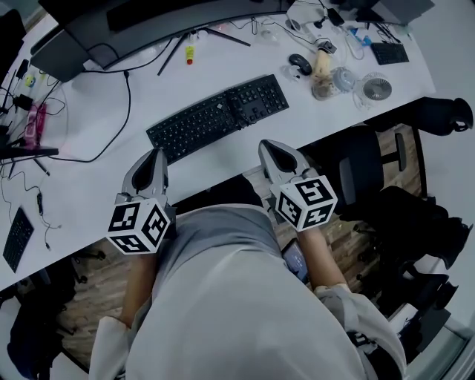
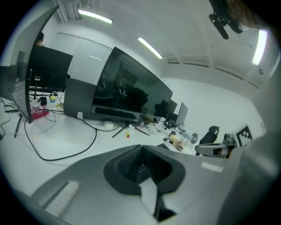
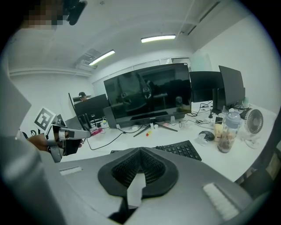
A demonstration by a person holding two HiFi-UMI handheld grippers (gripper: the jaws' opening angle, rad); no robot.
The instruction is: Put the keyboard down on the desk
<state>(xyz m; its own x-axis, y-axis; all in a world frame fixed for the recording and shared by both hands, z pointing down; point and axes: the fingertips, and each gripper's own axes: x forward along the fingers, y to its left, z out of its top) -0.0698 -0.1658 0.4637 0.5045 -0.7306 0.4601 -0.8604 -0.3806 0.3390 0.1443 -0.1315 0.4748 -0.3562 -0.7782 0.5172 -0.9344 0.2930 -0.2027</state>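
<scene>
The black keyboard [image 1: 219, 117] lies flat and slantwise on the white desk [image 1: 89, 185], with nothing holding it. My left gripper [image 1: 156, 154] hangs over the desk's front edge, just short of the keyboard's near left corner, its jaws shut and empty. To the right, my right gripper [image 1: 269, 146] hovers near the keyboard's near right end, also shut with nothing in it. In the right gripper view the keyboard [image 3: 180, 150] shows just beyond the closed jaw tips [image 3: 139, 150], and the left gripper [image 3: 66, 134] appears at the left.
A wide dark monitor [image 1: 148, 22] stands at the back of the desk, with a black cable [image 1: 122, 104] looping in front. A mouse [image 1: 300, 64], a jar [image 1: 322, 82] and a small fan [image 1: 376, 89] sit at the right. A black office chair [image 1: 371, 171] stands by my right side.
</scene>
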